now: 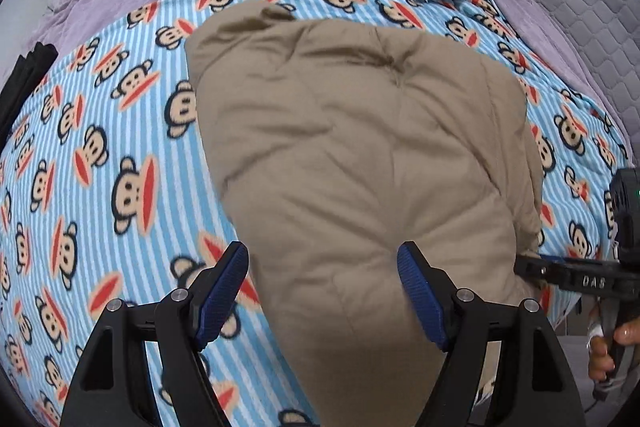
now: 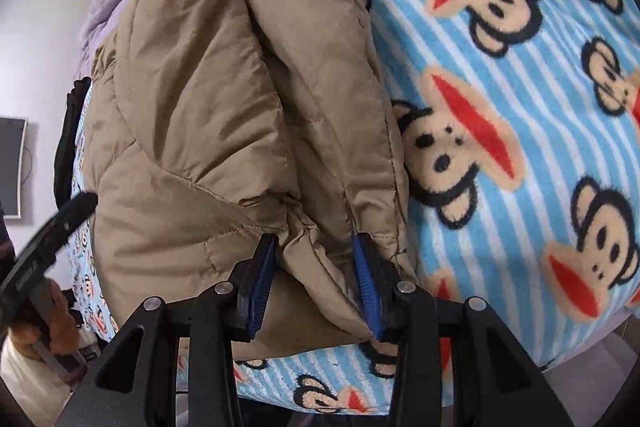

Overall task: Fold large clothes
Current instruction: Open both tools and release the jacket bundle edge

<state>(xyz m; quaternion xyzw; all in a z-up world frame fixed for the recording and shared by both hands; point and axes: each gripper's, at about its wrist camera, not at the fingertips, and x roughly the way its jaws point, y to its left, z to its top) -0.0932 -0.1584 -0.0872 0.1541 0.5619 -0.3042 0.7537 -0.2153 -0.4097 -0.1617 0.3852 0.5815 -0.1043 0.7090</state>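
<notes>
Tan padded jacket (image 1: pixel 360 155), folded, filling mid-frame on the monkey-print blanket (image 1: pixel 100 155) over the bed. Left gripper (image 1: pixel 322 291) spread wide, straddling the jacket's near end at lower centre without pinching. Right gripper (image 2: pixel 316 267) clamped on the jacket's bunched hem, lower centre of its view.

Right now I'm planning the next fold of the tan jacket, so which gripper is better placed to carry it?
Right. The right gripper already clamps the tan jacket's edge; the left gripper hangs open above it.
</notes>
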